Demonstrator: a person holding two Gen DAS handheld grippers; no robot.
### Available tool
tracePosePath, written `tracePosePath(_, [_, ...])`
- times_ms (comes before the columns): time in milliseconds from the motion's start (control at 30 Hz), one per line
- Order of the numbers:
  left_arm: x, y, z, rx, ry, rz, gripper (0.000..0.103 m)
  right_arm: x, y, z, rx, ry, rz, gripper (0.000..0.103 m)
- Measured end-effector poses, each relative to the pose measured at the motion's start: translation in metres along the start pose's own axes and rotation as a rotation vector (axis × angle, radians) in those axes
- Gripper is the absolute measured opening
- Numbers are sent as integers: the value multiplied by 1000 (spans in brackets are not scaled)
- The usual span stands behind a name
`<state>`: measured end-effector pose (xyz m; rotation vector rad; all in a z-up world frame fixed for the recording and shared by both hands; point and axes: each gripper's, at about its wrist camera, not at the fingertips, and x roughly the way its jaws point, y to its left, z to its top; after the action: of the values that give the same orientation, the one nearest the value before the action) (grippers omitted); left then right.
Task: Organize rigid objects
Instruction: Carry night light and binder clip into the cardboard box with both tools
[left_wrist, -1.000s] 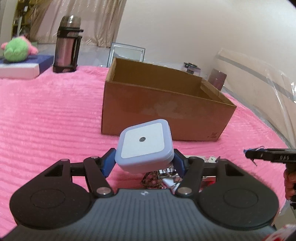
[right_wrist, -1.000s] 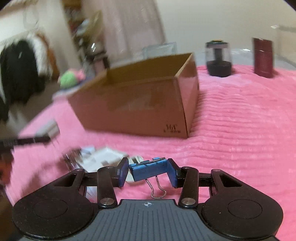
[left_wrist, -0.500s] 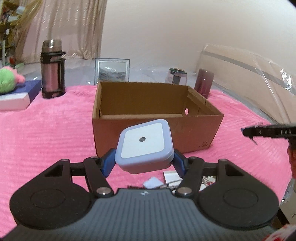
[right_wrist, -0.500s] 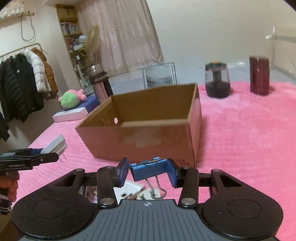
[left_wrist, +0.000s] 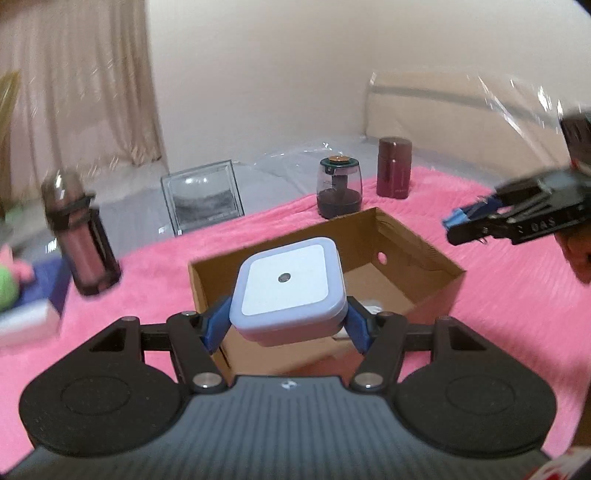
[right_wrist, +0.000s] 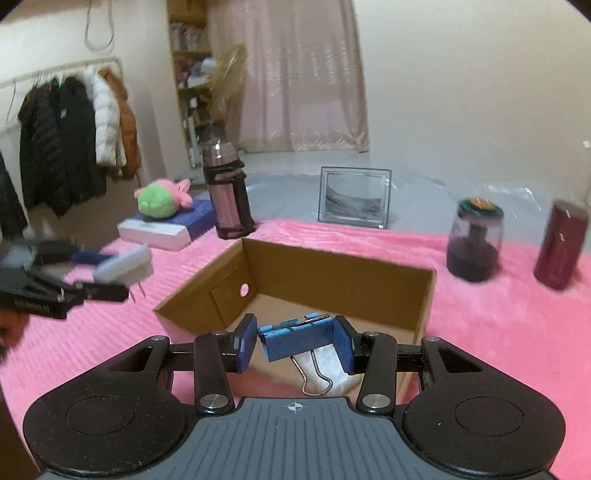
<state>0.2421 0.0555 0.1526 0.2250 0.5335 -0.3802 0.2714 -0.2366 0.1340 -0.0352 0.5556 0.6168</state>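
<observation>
Bedroom setting: pink ribbed blanket (right_wrist: 498, 332) spread over the work surface, curtains behind, coats on a rail off to the side. An open cardboard box (right_wrist: 369, 273) sits on the blanket, directly ahead of and below both tools.

Left gripper (left_wrist: 287, 321): fingers pressed in on a pale-blue square night light (left_wrist: 288, 291), white face up, held above the near wall of the box. In the right wrist view its plug prongs point down.

Right gripper (right_wrist: 294, 343): jaws pinching a blue binder clip (right_wrist: 295, 339) across its body, wire handles hanging toward the tool. The clip sits skewed between the pads, tight against the right pad, with a sliver of gap at the left one. It hangs over the near edge of the box.

Some white item lies on the box floor beneath both tools; I cannot identify it.

Risks, judged from here:
- The clip's skewed seating suggests a marginal hold; a jolt could drop it short, onto the blanket.
- Both tools converge on one opening; simultaneous release invites a collision.
- The night light, let go over the wall, could tip outward.
- Motion blur implies speed, which worsens all three.
</observation>
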Motion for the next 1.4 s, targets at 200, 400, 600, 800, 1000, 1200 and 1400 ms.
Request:
tracePosePath(200, [53, 4, 30, 97, 94, -14, 60, 56, -12, 31, -86, 92, -9, 41])
tracePosePath(400, [109, -1, 29, 159, 209, -37, 60, 106, -22, 38, -159, 212, -10, 41])
tracePosePath(600, [157, -6, 25, 273, 304, -48, 60, 150, -23, 35, -284, 315, 42, 41])
tracePosePath(800, [192, -3, 15, 341, 389, -55, 60, 194, -15, 18, -417, 424, 68, 41])
tracePosePath(1000, [220, 1, 2, 361, 474, -82, 60, 230, -9, 5, -505, 506, 74, 41])
tracePosePath(1200, [241, 4, -9, 370, 533, -84, 60, 252, -10, 1, -549, 548, 84, 41])
tracePosePath(1400, [256, 10, -16, 325, 598, -81, 60, 261, -15, 2, -509, 577, 110, 41])
